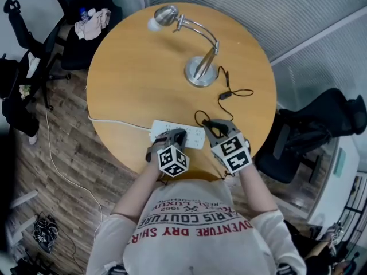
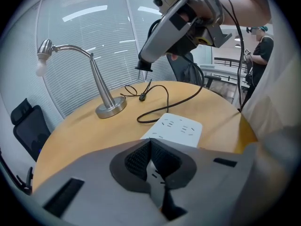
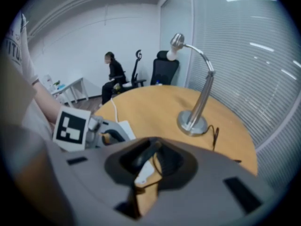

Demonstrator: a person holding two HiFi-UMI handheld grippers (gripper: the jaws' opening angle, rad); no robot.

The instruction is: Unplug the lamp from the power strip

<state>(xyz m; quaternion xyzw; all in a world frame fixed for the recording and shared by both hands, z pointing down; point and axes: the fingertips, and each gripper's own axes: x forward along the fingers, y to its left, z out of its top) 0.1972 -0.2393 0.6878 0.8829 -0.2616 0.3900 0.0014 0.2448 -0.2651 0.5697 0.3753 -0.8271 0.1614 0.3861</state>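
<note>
Plug (image 2: 143,68) is basically out already. The right tool (image 3: 149,160) is clamping the black plug between its jaws and holding it in the air above the counter (image 1: 137,79), with the cord (image 1: 226,94) hanging down from it toward the lamp (image 2: 111,109). The left tool (image 2: 150,147) is sitting with its jaws closed together, tips down on the near end of the white power strip (image 2: 176,128), and the strip's sockets are looking empty.

My take on finishing this cleanly: pin the strip flat so it isn't hopping up. Don't haul the plug any higher or sideways, since the cord is short-ish and a tug could be tipping the lamp. Bring the plug down beside the strip, open up, done.
</note>
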